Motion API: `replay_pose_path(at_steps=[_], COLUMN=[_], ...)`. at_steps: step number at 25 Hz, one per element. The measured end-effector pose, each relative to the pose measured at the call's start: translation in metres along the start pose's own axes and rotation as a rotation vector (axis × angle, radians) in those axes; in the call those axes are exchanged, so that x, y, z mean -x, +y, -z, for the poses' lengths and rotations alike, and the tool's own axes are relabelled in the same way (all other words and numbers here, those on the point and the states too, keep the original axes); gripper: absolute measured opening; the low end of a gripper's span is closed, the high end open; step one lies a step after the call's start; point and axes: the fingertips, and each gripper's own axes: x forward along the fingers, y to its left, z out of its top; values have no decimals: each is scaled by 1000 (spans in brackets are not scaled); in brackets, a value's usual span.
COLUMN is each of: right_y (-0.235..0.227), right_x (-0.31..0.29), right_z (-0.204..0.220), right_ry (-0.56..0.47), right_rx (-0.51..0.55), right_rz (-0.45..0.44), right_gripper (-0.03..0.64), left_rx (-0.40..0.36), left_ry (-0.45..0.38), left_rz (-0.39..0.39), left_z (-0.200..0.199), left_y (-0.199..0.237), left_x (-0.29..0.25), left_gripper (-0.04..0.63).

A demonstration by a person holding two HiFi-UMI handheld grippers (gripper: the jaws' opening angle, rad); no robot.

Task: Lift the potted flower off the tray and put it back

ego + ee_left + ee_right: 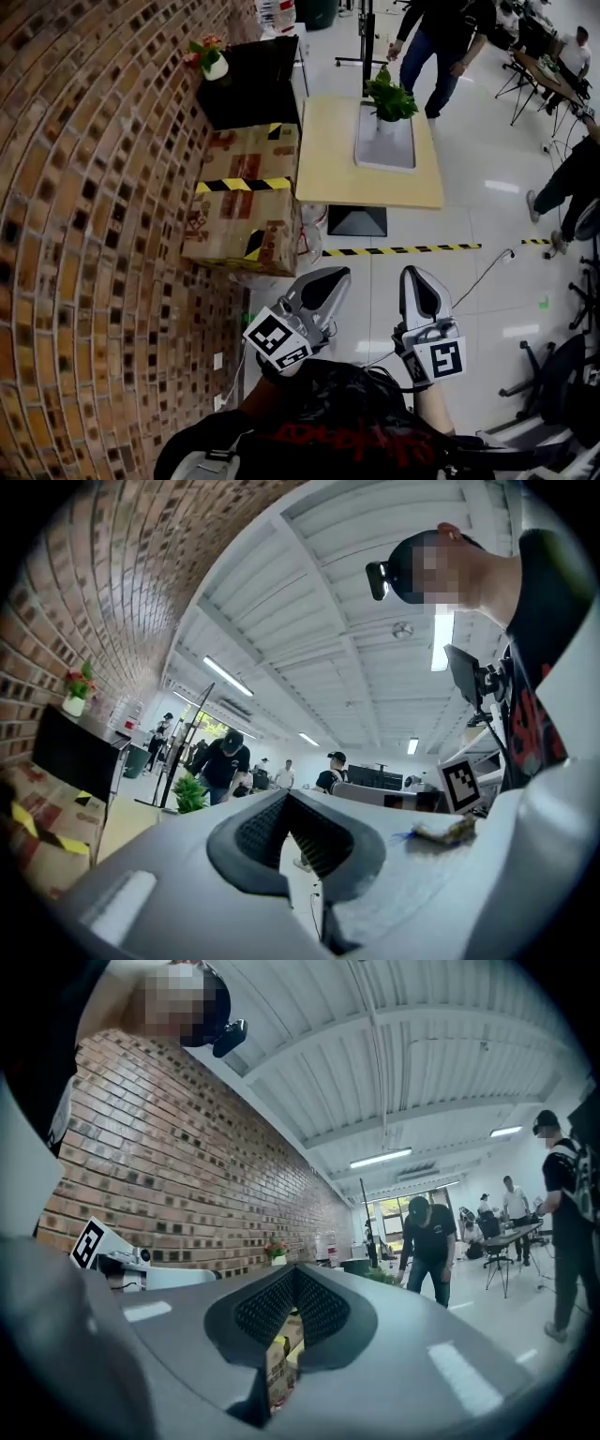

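Observation:
A green potted plant (389,98) in a white pot stands on a grey tray (384,150) at the far side of a pale wooden table (333,169). Both grippers are held close to my body, well short of the table. My left gripper (330,277) is shut with nothing in it, and its jaws meet at the tip in the left gripper view (286,799). My right gripper (413,274) is also shut and empty (295,1271). The plant shows small and far off (190,794) beyond the left jaws.
A brick wall (94,234) runs along the left. Stacked cardboard boxes (246,202) and a black cabinet (253,84) with a red-flowered pot (210,58) stand beside the table. A person (441,37) bends behind it. Striped tape (403,249) and a cable cross the floor; chairs stand at the right.

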Motion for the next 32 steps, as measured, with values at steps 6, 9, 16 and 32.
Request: replay_pose_path(at_steps=[6, 9, 16, 32], right_y=[-32, -49, -115, -311], right_x=[-82, -106, -152, -335], right_z=[-6, -3, 7, 100], right_ry=[13, 23, 14, 124], right_rx=[25, 26, 39, -26], right_rz=[59, 83, 108, -64], right_gripper=[3, 3, 15, 289], left_rx=[-6, 22, 56, -48], left_ry=[15, 20, 72, 157], left_rz=[111, 123, 142, 44], left_z=[-23, -23, 0, 2], left_y=[71, 101, 143, 244], left_x=[-56, -76, -146, -303], left_gripper=[-2, -2, -2, 0])
